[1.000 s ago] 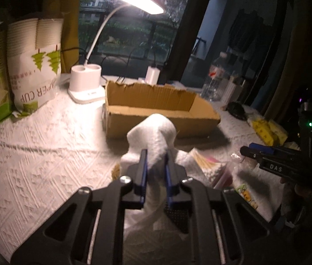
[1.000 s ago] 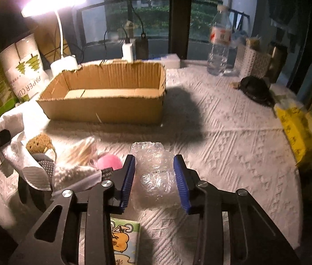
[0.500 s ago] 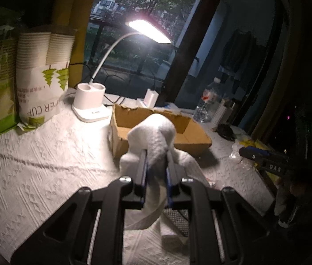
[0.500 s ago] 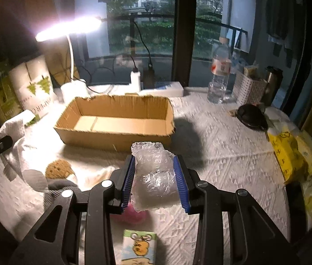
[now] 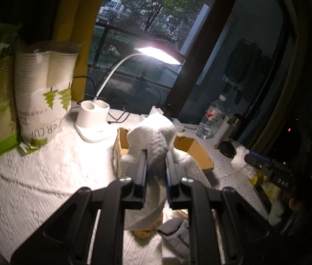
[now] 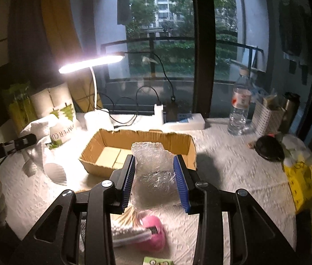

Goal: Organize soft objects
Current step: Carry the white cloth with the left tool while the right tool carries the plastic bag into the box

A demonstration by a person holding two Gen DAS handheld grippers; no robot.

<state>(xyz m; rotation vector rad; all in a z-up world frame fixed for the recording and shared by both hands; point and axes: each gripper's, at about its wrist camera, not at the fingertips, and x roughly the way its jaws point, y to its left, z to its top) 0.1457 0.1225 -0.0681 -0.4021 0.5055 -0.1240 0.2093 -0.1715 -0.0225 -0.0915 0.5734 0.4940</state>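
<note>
My left gripper [image 5: 155, 154] is shut on a white towel [image 5: 156, 132] and holds it up in the air; the towel hangs down below the fingers. The towel also shows at the left of the right wrist view [image 6: 43, 137]. My right gripper [image 6: 155, 165] is shut on a sheet of clear bubble wrap [image 6: 153, 172], held above the table in front of the open cardboard box [image 6: 103, 141]. The box [image 5: 200, 154] is partly hidden behind the towel in the left wrist view. The right gripper shows there at the right [image 5: 251, 158].
A lit desk lamp [image 6: 89, 63], a bag of paper cups [image 5: 43, 101] and a water bottle [image 6: 240, 106] stand at the back. A pink ball [image 6: 153, 234], cotton swabs [image 6: 129, 231] and a sponge [image 5: 142, 231] lie near me. Yellow packets [image 6: 304, 181] lie at the right.
Both grippers have risen higher above the table with their loads. The towel now hangs clear of the cloth, and the bubble wrap is nearer the box.
</note>
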